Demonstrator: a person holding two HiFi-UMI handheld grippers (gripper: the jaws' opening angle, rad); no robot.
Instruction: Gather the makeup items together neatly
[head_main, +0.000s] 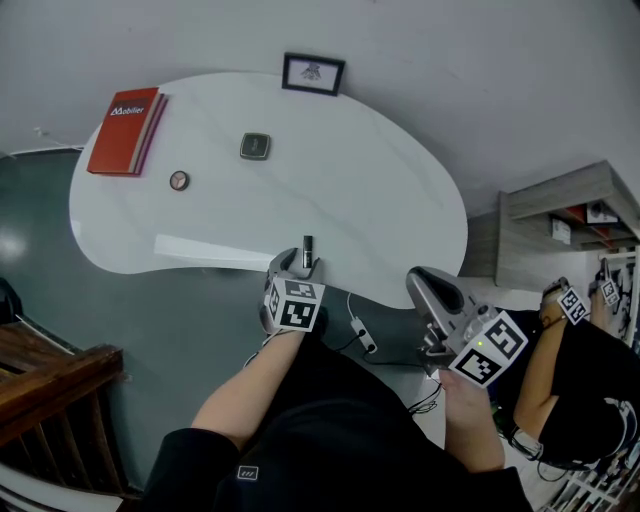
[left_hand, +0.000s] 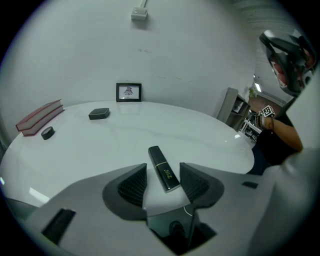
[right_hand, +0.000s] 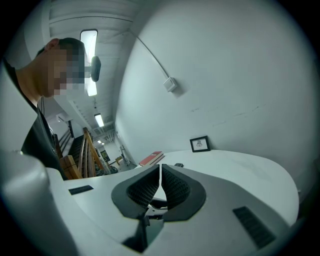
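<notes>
Lipstick (left_hand: 164, 170) between parted left tool (left_hand: 162, 166)

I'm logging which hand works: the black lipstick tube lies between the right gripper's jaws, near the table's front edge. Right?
No: the black lipstick tube lies between the left gripper's jaws, near the table's front edge, as the left gripper view shows. The right gripper is shut and empty.

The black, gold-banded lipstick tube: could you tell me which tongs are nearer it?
Left. The left tongs straddle the black, gold-banded lipstick tube; the right tongs, shut, hang well off to its right.
</notes>
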